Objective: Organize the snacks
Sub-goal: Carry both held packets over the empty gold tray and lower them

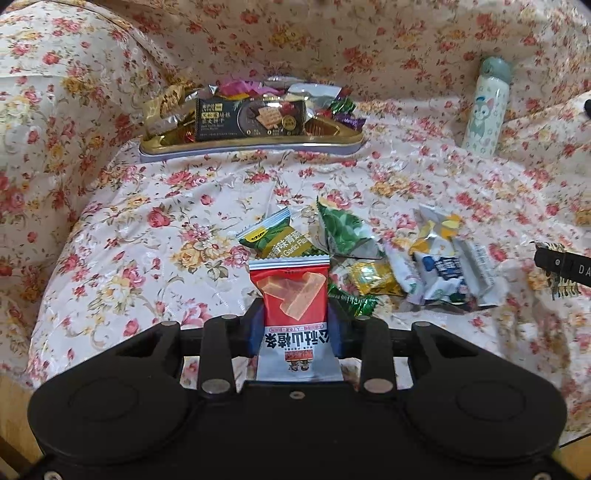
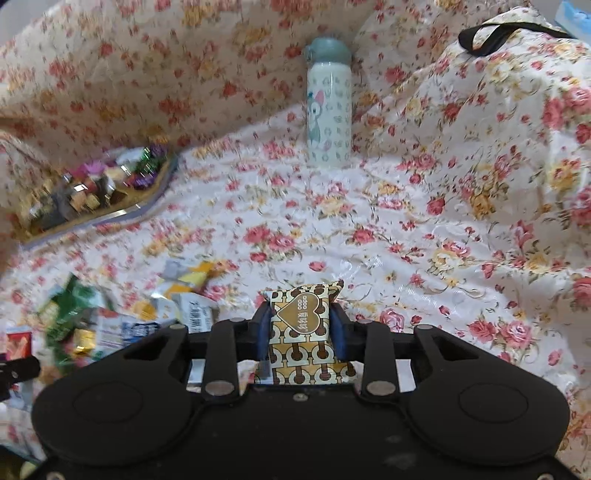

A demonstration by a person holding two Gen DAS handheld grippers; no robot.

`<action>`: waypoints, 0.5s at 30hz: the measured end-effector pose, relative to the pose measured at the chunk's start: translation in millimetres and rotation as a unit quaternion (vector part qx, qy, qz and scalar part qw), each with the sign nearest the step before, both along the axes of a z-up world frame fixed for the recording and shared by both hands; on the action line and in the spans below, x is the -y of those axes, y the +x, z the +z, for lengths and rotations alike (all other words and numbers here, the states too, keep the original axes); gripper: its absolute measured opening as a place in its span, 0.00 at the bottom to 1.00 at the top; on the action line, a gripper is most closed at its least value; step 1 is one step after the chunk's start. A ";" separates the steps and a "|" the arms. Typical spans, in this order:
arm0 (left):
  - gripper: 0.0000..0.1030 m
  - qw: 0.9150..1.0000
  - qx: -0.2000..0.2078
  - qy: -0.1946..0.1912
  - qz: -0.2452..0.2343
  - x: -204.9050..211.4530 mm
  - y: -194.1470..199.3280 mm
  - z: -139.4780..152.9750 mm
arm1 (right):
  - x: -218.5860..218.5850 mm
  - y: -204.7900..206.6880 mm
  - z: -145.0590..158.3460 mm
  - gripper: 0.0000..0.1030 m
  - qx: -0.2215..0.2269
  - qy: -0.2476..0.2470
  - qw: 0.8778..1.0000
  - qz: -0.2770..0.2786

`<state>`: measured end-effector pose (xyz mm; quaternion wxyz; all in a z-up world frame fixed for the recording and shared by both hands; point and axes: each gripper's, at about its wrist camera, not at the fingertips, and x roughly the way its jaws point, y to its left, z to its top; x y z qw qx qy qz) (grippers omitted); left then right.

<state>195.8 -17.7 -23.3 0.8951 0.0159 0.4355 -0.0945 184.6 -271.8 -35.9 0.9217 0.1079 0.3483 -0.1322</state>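
1. Left claw (image 1: 295, 325): clamped on a red-and-white foil snack packet with an orange strip picture (image 1: 293, 310); packet stands upright between the blue finger pads (image 1: 255, 332), top edge above the fingertips, lifted off the cloth.
2. Right claw (image 2: 298, 325): clamped on a gold-and-brown patterned packet with a heart logo (image 2: 301, 325); also upright between the pads, above the cloth.
3. Loose pile just beyond the left claw on the floral-print cloth (image 1: 147, 240): green garlic-flavour pea packet (image 1: 275, 240), crumpled green-and-silver bag (image 1: 345, 232), small yellow foil sweet (image 1: 371, 277), green foil sweet (image 1: 351, 301), several white-and-blue sachets (image 1: 443, 269). They overlap and touch one another.
4. Gold-rimmed shallow tray (image 1: 251, 146) sits farther back, near the cloth's raised fold; it already holds a dark cracker box (image 1: 251, 118) plus mixed purple, gold and silver wrappers. Tray is well apart from the loose pile.
5. Mint-green cartoon-print bottle with a grey-green cap (image 2: 328, 107) stands upright at the back, to the right of the tray, apart from it.
6. Right wrist view: pile (image 2: 110, 314) is blurred at lower left, tray (image 2: 147, 206) at mid-left; black strap loop (image 2: 495, 35) top right.
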 end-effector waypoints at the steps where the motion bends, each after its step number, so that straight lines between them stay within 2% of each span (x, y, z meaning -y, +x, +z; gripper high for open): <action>1: 0.42 1.000 0.001 -0.002 0.000 -0.5 -4.0 3.7 | -1.1 -5.5 4.4 0.33 0.005 0.004 1.000 0.002; 7: 0.42 1.000 -0.002 -0.008 -0.005 -4.8 -37.6 20.3 | -10.8 -45.1 25.3 0.33 0.029 0.031 0.999 0.023; 15: 0.42 1.000 -0.010 -0.002 -0.014 -9.9 -92.1 24.3 | -30.9 -107.0 38.9 0.33 0.042 0.044 0.996 0.068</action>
